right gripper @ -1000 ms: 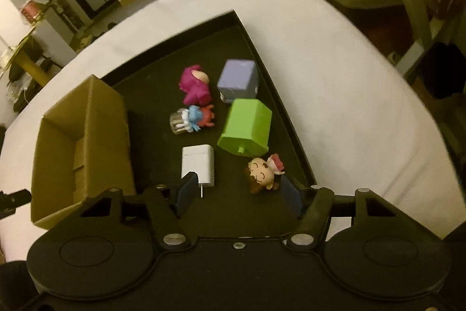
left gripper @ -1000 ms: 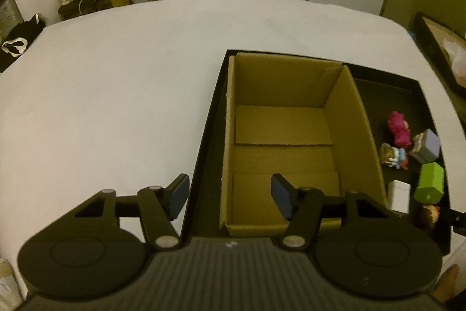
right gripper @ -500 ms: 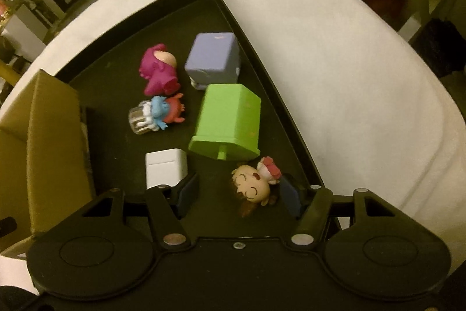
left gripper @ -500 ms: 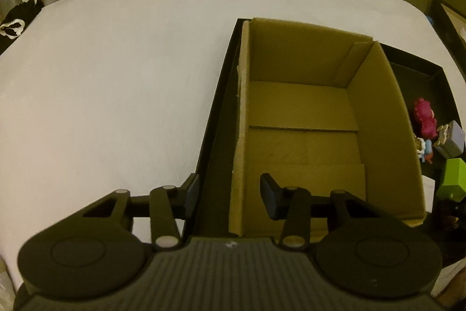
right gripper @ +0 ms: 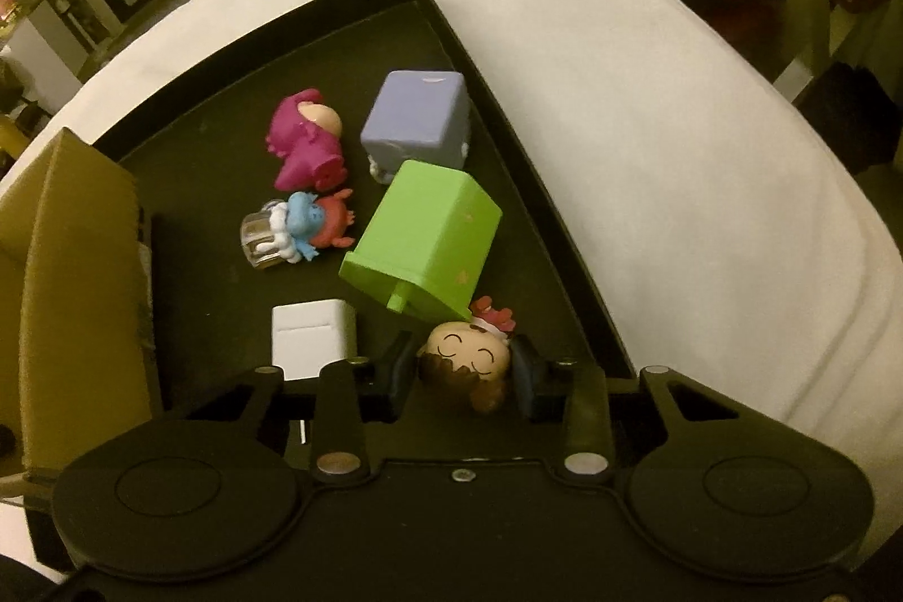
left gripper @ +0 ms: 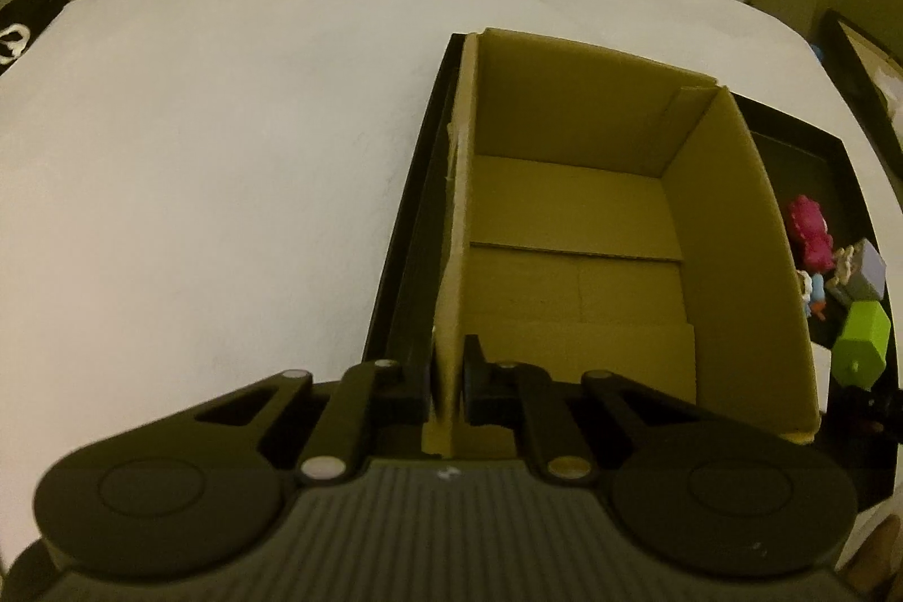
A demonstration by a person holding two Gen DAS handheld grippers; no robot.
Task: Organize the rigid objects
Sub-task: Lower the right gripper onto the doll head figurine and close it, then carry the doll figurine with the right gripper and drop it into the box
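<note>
- White cloth covers the table; cluttered room behind, dim yellowish light.
- Black tray sits on the cloth. Open cardboard box stands in its left part, nothing visible inside.
- Left gripper: jaws pinched on the box's near-left wall, one finger outside, one inside the box.
- Right gripper: fingers flank the head of a brown-haired figurine lying on the tray floor; both pads sit against or just beside the head. Cannot tell if the clamp is firm.
- Green block lies tilted just beyond the figurine, its near edge touching or overlapping the figurine's red bow.
- Purple cube sits beyond the green block, near the tray's right rim.
- Pink figurine lies left of the purple cube.
- Blue-and-red figurine on a clear base lies just below the pink one.
- White charger lies left of the right gripper's left finger, close to the box wall.
- From the left wrist view, the toys show as a small cluster right of the box: pink figurine, purple cube, green block.
</note>
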